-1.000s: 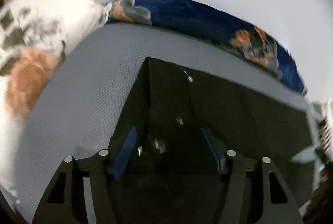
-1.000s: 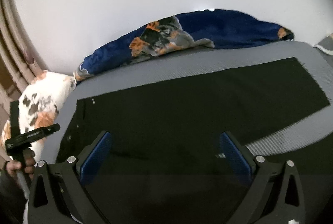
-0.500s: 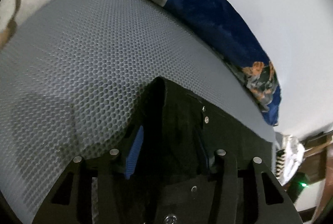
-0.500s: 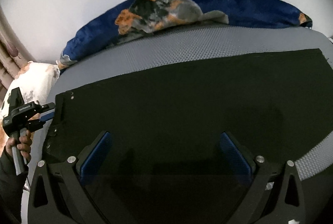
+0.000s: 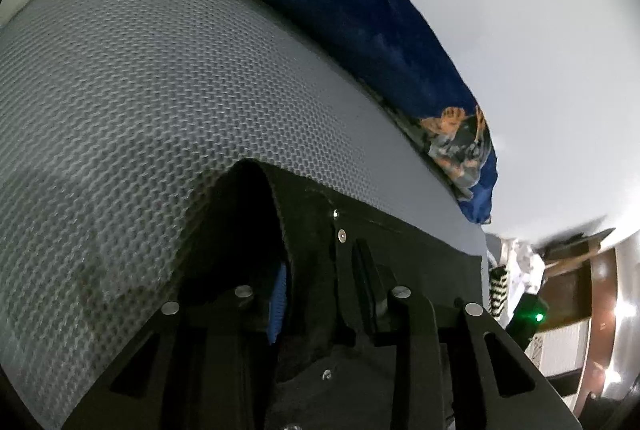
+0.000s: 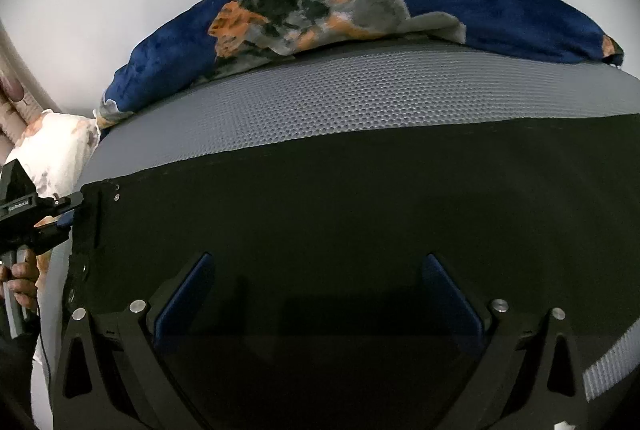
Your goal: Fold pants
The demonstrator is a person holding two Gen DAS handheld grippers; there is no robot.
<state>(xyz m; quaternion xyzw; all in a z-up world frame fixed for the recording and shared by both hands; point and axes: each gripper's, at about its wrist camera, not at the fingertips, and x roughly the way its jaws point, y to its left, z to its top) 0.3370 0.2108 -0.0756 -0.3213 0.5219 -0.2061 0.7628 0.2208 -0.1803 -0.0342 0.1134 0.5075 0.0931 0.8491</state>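
Note:
Black pants (image 6: 320, 190) lie spread flat on a grey mesh mattress (image 6: 360, 90). At their left end the waistband corner (image 5: 304, 214), with small metal rivets, rises between the jaws of my left gripper (image 5: 316, 262). Those jaws are closing around it, and a gap still shows beside the blue pad (image 5: 280, 294). The right wrist view shows the left gripper (image 6: 66, 214) at that same corner, held by a hand (image 6: 20, 278). My right gripper (image 6: 316, 270) hovers low over the middle of the pants, wide open, with only flat fabric below.
A dark blue blanket (image 6: 480, 10) with an orange and grey print lies along the mattress's far edge against a white wall. A white patterned pillow (image 6: 56, 150) sits past the left end. A device with a green light (image 5: 532, 314) stands beyond the right end.
Both grippers came down closer to the pants. The left jaws narrowed around the waistband corner. In the right wrist view the left gripper reached that corner.

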